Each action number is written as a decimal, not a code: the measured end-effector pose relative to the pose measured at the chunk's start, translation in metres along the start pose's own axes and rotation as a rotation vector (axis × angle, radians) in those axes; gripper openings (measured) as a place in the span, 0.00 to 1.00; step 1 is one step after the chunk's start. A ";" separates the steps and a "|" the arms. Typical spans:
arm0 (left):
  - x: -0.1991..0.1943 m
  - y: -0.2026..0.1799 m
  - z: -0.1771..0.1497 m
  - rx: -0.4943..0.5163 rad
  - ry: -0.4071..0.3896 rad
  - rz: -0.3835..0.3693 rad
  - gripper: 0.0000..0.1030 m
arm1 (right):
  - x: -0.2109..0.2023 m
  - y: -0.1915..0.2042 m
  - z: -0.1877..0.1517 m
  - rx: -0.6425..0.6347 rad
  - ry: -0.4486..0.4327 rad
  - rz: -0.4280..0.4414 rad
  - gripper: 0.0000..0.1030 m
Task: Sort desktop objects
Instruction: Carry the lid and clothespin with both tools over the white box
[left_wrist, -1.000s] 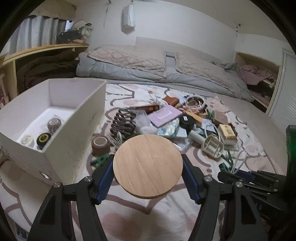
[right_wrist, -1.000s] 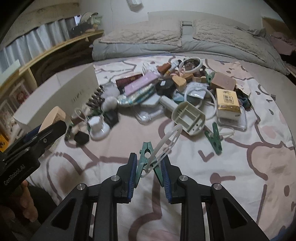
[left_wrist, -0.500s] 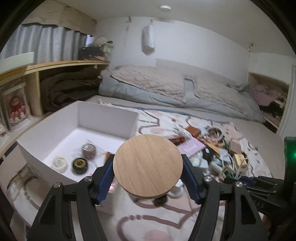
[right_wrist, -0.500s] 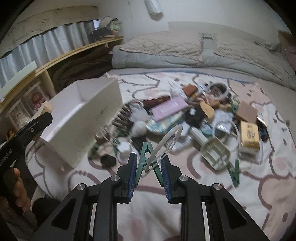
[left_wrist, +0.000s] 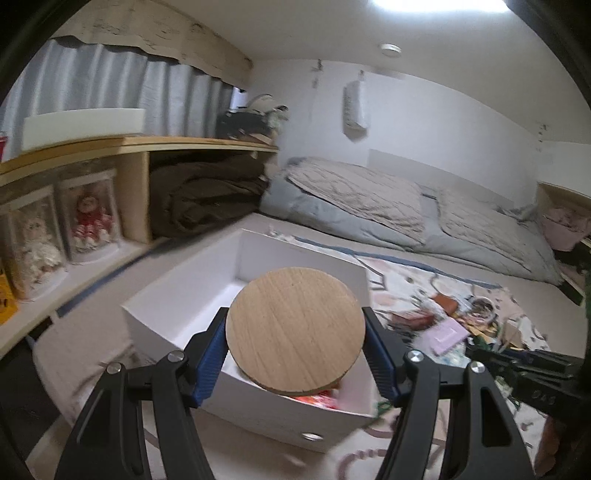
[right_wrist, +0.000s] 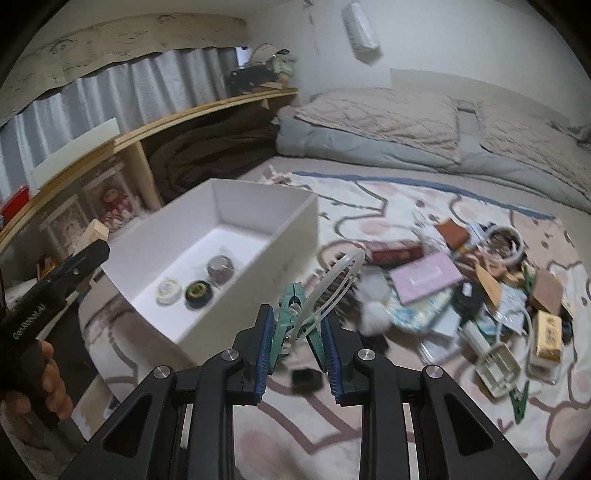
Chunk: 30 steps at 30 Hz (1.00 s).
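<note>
Bedroom. Bed covered with a cream sheet printed in pink-brown outlines; grey duvet and pillows against the far wall; wooden shelf along the side under grey curtains. Landmark: the white box, open-topped, on the bed beside the shelf.

Right wrist view only: box interior is readable. Three small round tins lie on its floor, toward the near end. To the side of the box away from the shelf, a dense heap of small objects spreads over the sheet: a pink flat card, a brown leather piece, a gold-wrapped packet, a white ring, a white plastic frame, a loose green peg. This view also catches the left gripper from the side at the near, shelf-side corner of the box, with a hand on its handle.

Left wrist view only: two framed dolls in the shelf compartment, a ceiling light, and a red-orange item in the near corner of the box, half hidden. The tins are not visible here; the wooden disc blocks them.

Left gripper: clenched on the round wooden disc, blue pads against its two edges, disc held over the near end of the box.

Right gripper: clenched on a green clothes peg that carries a white plastic ring; peg upright between the pads, above the sheet just outside the box's near corner, between box and heap.
</note>
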<state>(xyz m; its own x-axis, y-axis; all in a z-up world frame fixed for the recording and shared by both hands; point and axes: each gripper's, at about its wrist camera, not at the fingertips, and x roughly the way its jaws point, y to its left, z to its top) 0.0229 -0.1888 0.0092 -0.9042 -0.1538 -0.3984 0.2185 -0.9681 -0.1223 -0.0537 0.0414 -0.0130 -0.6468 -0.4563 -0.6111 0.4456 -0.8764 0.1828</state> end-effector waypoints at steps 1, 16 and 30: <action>0.001 0.007 0.001 -0.008 -0.005 0.007 0.66 | 0.000 0.004 0.003 -0.003 -0.005 0.006 0.26; 0.028 0.071 0.010 -0.067 -0.022 0.112 0.66 | 0.015 0.055 0.038 -0.065 -0.043 0.043 0.26; 0.057 0.068 0.023 0.013 0.036 0.055 0.66 | 0.060 0.073 0.051 -0.037 0.047 0.132 0.26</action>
<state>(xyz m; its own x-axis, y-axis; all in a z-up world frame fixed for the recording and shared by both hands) -0.0228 -0.2679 -0.0007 -0.8770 -0.1994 -0.4371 0.2622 -0.9610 -0.0877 -0.0913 -0.0582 0.0028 -0.5519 -0.5590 -0.6189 0.5481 -0.8024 0.2360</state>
